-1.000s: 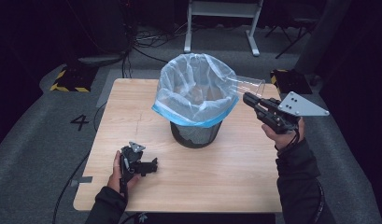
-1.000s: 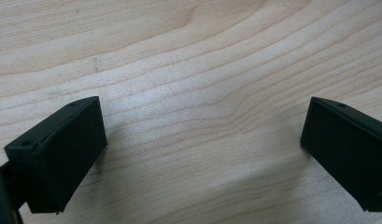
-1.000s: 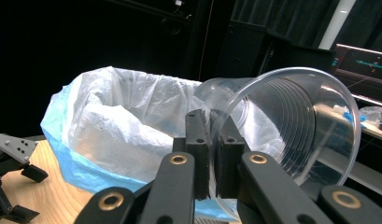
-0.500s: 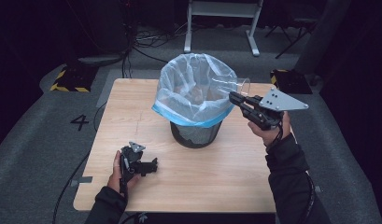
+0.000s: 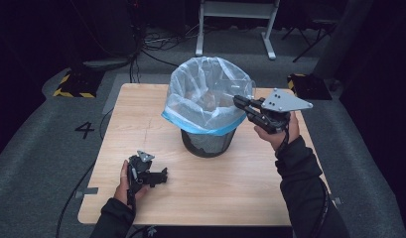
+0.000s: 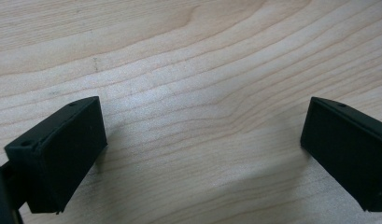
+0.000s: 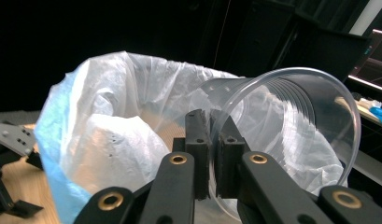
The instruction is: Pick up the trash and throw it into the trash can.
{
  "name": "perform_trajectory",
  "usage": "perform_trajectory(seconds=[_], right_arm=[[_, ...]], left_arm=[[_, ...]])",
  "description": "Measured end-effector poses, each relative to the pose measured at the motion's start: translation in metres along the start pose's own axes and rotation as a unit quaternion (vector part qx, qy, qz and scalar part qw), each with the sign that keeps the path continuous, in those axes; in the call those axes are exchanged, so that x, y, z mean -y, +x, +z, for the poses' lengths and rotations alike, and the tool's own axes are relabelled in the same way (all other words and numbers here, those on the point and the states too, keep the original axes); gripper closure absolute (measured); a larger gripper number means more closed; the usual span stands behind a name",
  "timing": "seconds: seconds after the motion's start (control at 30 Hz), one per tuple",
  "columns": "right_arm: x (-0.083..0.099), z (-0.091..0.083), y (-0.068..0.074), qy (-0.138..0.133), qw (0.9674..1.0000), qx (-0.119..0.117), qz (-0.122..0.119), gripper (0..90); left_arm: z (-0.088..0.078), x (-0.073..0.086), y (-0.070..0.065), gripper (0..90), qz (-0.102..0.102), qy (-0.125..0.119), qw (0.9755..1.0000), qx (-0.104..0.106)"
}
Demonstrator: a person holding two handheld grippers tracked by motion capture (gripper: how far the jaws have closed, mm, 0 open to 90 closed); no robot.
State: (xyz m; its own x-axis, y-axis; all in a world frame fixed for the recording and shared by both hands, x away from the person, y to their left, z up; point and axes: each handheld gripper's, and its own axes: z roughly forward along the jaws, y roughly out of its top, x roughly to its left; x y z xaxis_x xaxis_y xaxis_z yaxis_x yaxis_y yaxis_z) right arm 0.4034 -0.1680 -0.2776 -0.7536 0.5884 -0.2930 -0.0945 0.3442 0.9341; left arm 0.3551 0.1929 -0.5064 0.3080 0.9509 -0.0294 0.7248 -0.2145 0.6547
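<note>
Near the front left corner of the wooden table, the left gripper is held low over the bare wood, and in the left gripper view its jaws are seen spread wide apart with nothing but grain between them. It is well apart from the bin and is judged to have no part in the move in hand.

At the middle of the table, toward the back edge, a black mesh wastebasket is lined with a pale blue-edged plastic bag, whose mouth stands open and billowed above the rim.

Just right of the bag, the right gripper is held above the table, its jaws pinched together on the rim wall of a clear plastic cup. In the right gripper view the cup is seen lying on its side, with its mouth turned toward the camera and its base pointing onward over the bag. The cup is held at the bag's right lip, touching or just beside the film; which cannot be told.

The bag's opening lies ahead and to the left of the right gripper, along the cup's long axis. A short advance along that axis, then a release, is judged to be what would drop the cup in.
</note>
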Motion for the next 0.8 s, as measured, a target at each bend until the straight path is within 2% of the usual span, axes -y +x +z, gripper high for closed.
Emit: perform_trajectory(seconds=[0.2, 0.4, 0.57, 0.8], right_arm=[[-0.003, 0.008, -0.002, 0.014, 0.9999, -0.004, -0.002, 86.8], [-0.007, 0.017, -0.003, 0.03, 0.9995, -0.01, 0.006, 86.7], [-0.009, 0.02, -0.002, 0.033, 0.9994, -0.01, 0.009, 86.0], [-0.006, 0.026, 0.001, 0.043, 0.999, -0.009, 0.008, 80.2]], left_arm=[[0.0, 0.0, 0.0, 0.4, 0.0, 0.0, 1.0, 0.0], [0.0, 0.0, 0.0, 0.4, 0.0, 0.0, 1.0, 0.0], [0.0, 0.0, 0.0, 0.4, 0.001, -0.001, 1.0, 0.003], [0.0, 0.0, 0.0, 0.4, 0.003, -0.002, 1.0, 0.004]])
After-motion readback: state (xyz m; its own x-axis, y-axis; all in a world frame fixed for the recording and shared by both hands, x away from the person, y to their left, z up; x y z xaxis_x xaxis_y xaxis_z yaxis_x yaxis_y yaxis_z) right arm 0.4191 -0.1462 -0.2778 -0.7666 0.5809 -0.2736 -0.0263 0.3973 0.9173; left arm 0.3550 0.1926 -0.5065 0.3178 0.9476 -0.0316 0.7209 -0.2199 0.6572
